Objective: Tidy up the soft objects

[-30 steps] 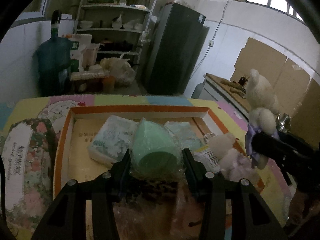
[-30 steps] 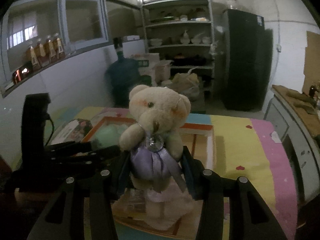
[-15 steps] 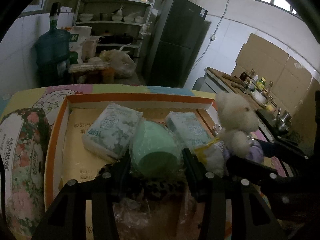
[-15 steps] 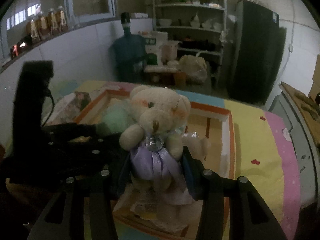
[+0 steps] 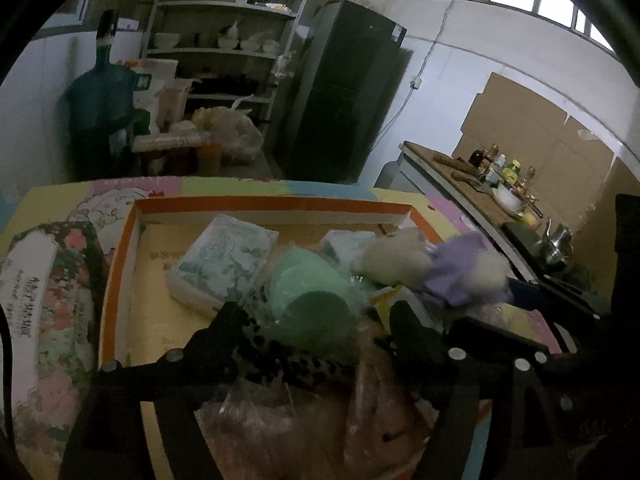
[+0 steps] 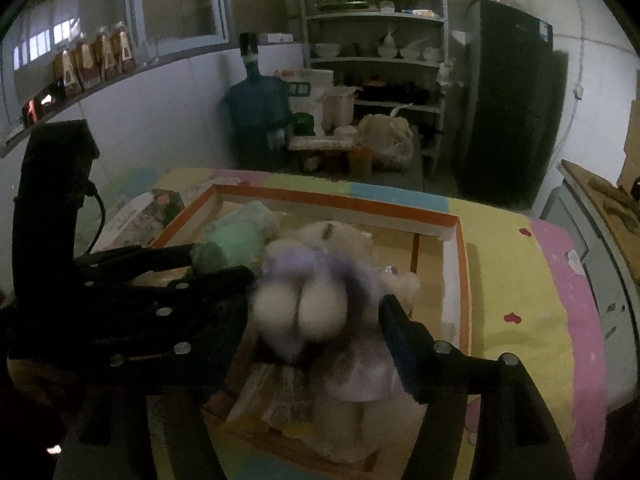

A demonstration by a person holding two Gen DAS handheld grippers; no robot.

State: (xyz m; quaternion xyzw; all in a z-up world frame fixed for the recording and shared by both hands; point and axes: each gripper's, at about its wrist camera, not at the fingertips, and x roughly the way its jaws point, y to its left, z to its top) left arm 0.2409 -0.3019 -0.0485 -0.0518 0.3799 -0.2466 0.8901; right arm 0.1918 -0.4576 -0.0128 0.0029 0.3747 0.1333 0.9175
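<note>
A: Left wrist view: left gripper (image 5: 316, 316) has its jaws spread wide either side of the green sponge (image 5: 308, 292), which sits in the orange-rimmed box (image 5: 120, 256). Released, I'd say.

B: Right side?

A: Right gripper (image 6: 316, 312) also spread wide. Teddy bear (image 6: 316, 296) lies tipped over between the fingers, head toward the far side, over the box. Blurred, so I can't tell whether a finger touches it.

B: What else is in the box?

A: Tissue pack (image 5: 224, 264) left of the sponge, a second pack (image 5: 344, 240) behind it, a plastic-wrapped item (image 5: 304, 420) near the camera. Bear just right of the sponge.

B: Outside the box?

A: Floral tissue package (image 5: 44, 300) on the table, left of the box.

B: Progress?

A: Mostly done, I'd guess. That floral package possibly left.
</note>
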